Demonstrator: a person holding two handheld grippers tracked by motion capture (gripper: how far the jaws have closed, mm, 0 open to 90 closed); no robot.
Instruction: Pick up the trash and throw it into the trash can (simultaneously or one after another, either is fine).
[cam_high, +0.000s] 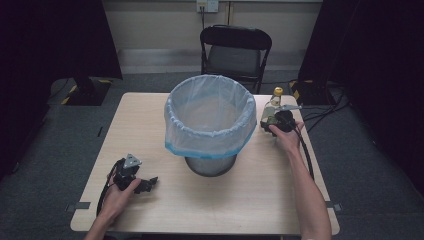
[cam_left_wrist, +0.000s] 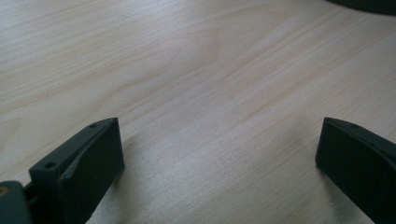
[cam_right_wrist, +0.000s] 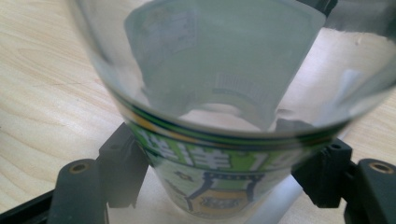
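A clear plastic bottle (cam_high: 273, 104) with a yellow cap and a green label stands at the table's right side, just right of the bin. My right gripper (cam_high: 272, 123) is shut on it. In the right gripper view the bottle (cam_right_wrist: 219, 93) looms close, and both black jaws of the right gripper (cam_right_wrist: 223, 170) press against its labelled lower part. My left gripper (cam_high: 149, 183) rests low over the table near the front left, pointing right. Its jaws stand wide apart, and bare wood shows between them where the left gripper (cam_left_wrist: 219, 163) hovers over the table (cam_left_wrist: 187, 70).
A grey bin lined with a pale blue plastic bag (cam_high: 210, 142) stands in the middle of the light wooden table (cam_high: 150, 115), its mouth open. A black folding chair (cam_high: 235, 50) sits behind the table. Cables lie on the floor at the right.
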